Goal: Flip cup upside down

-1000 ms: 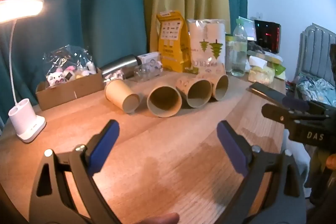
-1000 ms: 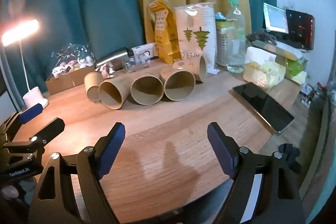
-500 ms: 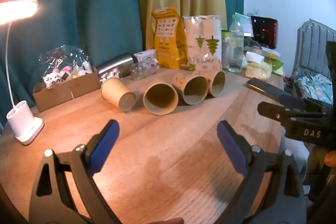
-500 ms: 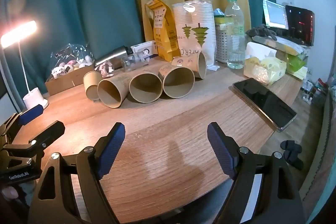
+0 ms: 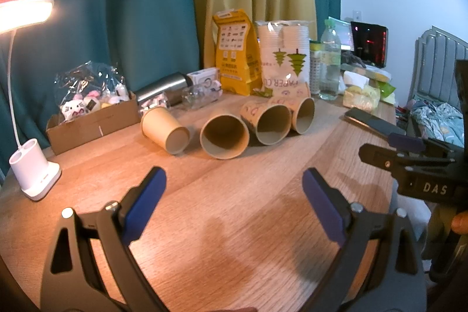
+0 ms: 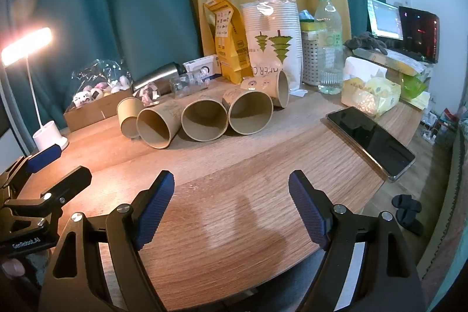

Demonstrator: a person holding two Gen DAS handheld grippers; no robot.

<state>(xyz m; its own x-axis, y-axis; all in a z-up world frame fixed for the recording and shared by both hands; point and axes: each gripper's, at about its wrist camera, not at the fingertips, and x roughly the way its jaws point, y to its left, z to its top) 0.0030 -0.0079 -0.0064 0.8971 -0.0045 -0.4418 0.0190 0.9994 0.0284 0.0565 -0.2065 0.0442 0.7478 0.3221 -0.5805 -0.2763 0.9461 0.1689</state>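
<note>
Cups (image 6: 204, 120) nearer — slippers (image 6: 408, 212) right-view only

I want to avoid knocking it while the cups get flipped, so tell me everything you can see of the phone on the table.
The phone is a slim dark slab with a glossy black screen, off, reflecting nearby things, and a thin metallic-looking edge. It lies flat, face up, on the wooden table near its right edge, angled diagonally, one corner close to the rim. It sits right of the paper cups, in front of a yellow packet. Neither gripper touches it.
</note>
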